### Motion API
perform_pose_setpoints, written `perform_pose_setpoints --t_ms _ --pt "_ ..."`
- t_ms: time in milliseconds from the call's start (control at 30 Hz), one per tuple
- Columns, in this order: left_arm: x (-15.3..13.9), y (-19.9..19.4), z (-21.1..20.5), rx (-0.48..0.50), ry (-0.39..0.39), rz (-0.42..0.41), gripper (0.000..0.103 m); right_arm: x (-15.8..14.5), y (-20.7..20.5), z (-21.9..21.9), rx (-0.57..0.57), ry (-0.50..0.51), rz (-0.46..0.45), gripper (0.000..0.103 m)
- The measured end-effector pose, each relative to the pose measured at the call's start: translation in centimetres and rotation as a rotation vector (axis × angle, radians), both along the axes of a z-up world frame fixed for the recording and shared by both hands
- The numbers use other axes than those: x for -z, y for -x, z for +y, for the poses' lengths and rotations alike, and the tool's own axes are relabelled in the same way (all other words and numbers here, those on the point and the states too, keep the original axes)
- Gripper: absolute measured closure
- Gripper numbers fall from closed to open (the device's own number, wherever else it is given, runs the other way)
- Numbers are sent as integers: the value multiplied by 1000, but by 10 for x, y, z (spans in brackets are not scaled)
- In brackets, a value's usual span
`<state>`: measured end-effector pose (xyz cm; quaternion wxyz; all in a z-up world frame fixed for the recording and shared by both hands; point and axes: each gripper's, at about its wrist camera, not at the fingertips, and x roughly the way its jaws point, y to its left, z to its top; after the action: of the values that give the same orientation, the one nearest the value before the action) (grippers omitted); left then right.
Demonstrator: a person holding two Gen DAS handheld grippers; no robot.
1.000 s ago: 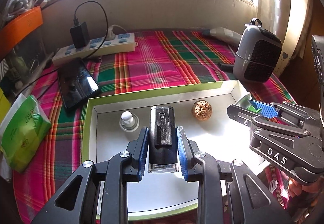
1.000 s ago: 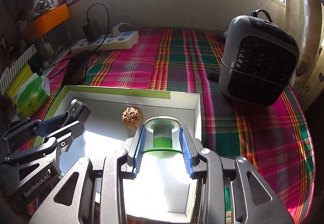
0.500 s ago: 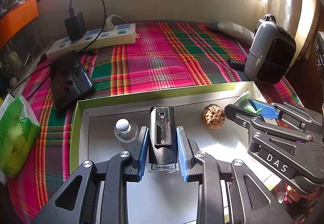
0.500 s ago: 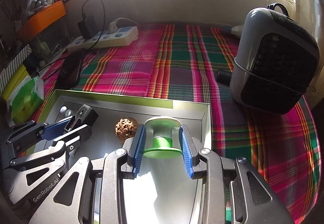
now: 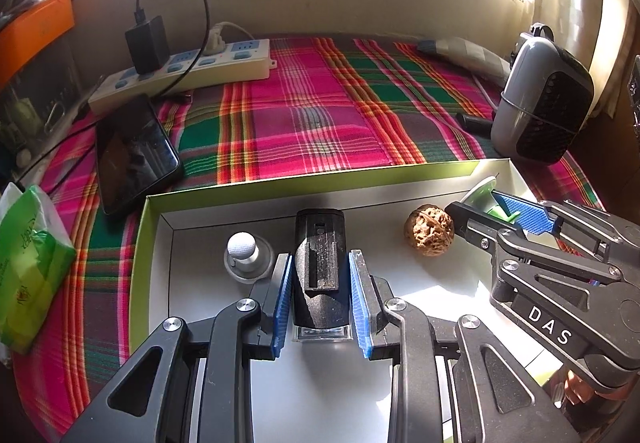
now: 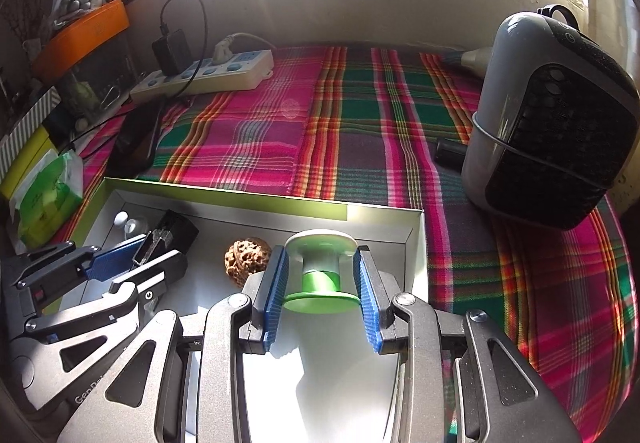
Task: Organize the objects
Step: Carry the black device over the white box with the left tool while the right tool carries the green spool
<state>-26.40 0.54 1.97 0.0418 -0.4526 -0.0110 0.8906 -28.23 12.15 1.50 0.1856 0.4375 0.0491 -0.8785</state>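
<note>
Black block (image 5: 320,275) clamped between left jaws.

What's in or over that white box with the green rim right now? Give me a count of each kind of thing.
Black block-shaped gadget, held by the left gripper: 1
Green and white spool, held by the right gripper: 1
Brown wrinkled walnut: 1
Small grey knob with a white ball top: 1
Total: 4

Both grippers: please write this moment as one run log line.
left gripper: shut on black device | right gripper: shut on green spool | both over white tray | walnut: in tray
</note>
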Motion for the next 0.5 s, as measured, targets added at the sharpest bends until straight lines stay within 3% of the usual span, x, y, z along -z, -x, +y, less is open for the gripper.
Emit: perform_pose_setpoints --t_ms 500 --pt "0 0 -1 -2 1 -2 78 0 -1 -1 9 -3 8 68"
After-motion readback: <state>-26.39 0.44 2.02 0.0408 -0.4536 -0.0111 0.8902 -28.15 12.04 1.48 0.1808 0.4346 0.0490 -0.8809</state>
